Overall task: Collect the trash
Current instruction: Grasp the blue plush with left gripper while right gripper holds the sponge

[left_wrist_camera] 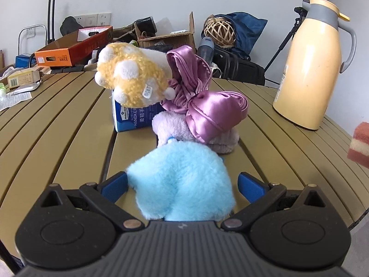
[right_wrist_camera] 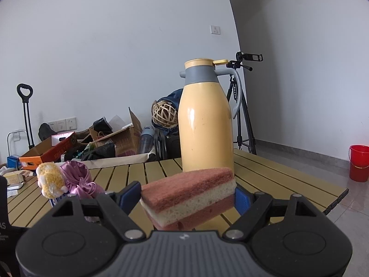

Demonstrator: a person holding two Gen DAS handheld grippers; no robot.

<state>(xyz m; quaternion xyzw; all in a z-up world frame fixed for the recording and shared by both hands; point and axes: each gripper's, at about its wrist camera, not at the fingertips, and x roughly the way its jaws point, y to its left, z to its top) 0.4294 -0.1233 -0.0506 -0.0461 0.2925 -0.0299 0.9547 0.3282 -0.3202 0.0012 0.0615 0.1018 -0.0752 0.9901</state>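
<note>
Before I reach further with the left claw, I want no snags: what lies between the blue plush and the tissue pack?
In the left wrist view, between blue plush and tissue pack: a lilac plush with pink satin bow.

bow (left_wrist_camera: 207, 110): glossy satin | sponge (right_wrist_camera: 189, 198): rough, porous | jug (right_wrist_camera: 205, 124): smooth, shiny | table (left_wrist_camera: 57, 124): matt slats

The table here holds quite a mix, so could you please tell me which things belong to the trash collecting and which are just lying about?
In hand for the job:
- pink and white sponge, clamped in the right gripper
- blue fluffy item, between the left gripper's fingers

Just lying about, as far as I can judge:
- yellow thermos jug
- yellow plush toy
- purple satin cloth
- tissue pack
- red bucket
</note>
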